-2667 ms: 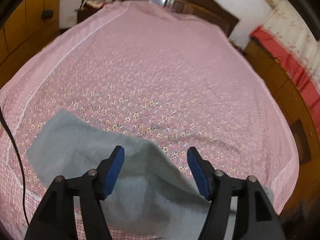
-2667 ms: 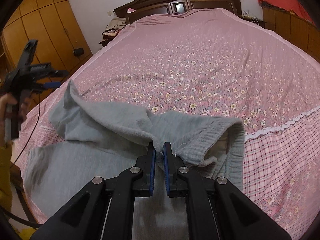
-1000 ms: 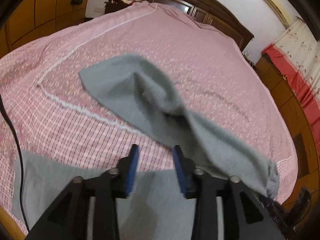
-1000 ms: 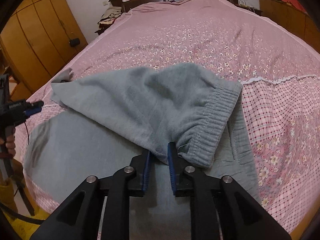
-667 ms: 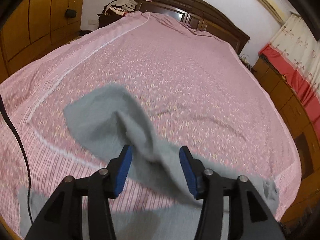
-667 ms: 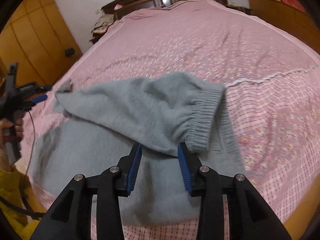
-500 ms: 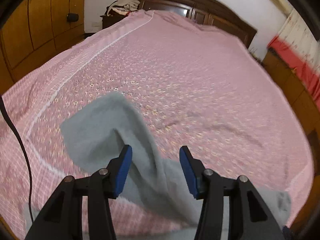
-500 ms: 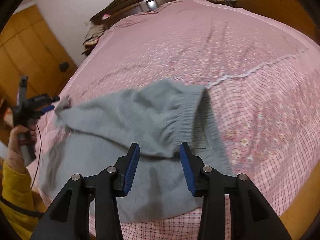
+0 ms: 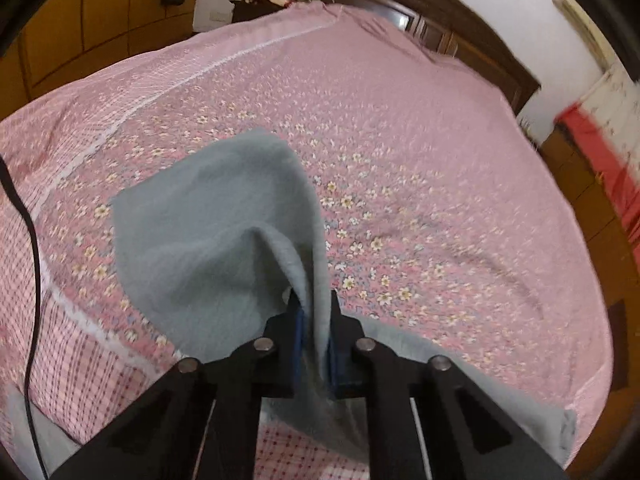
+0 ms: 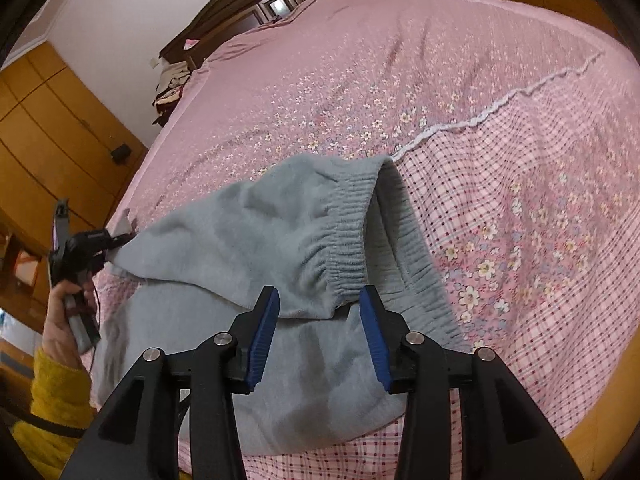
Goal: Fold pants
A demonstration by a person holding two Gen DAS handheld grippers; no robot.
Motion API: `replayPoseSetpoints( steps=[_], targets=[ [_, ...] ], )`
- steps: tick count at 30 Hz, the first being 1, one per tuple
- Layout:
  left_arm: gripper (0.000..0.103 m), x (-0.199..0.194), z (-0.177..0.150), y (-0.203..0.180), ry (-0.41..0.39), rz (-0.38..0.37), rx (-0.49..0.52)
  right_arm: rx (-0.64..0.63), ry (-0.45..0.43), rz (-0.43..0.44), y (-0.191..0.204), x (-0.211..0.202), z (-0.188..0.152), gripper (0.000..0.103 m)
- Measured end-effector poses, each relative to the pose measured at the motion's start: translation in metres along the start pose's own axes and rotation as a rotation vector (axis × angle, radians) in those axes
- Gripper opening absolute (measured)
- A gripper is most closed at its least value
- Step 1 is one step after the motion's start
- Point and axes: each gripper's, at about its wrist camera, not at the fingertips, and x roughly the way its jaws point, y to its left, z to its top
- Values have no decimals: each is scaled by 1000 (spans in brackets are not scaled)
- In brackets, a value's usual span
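Pants (image 10: 248,240) lie on bed (image 10: 500,100); left gripper (image 9: 314,320) jaws just closed, pinching leg fabric; right gripper (image 10: 320,308), jaws just widened, stands parted at six o'clock of waistband (image 10: 348,232).

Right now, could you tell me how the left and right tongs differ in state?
The left tongs are shut on a fold of the grey fleece pants; the right tongs stand open, gripping nothing, pants lying beneath. Both have black arms and blue pads.
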Motion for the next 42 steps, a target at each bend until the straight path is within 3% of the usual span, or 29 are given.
replayPoseSetpoints(
  steps=[9, 17, 25, 37, 42],
  targets=[
    [7, -74, -27, 25, -117, -83, -41, 20, 1, 29, -1, -4, -4, 43],
    [7, -120, -80, 48, -129, -58, -53, 39, -28, 49, -3, -21, -22, 43],
    [8, -116, -127, 62, -88, -53, -24, 96, -32, 81, -16, -27, -44, 43],
    [8, -97, -138, 69, -91, -76, -34, 278, -58, 108, -28, -6, -31, 48],
    [9, -92, -139, 71, -86, -77, -33, 295, -87, 107, -22, 6, -19, 49]
  ],
)
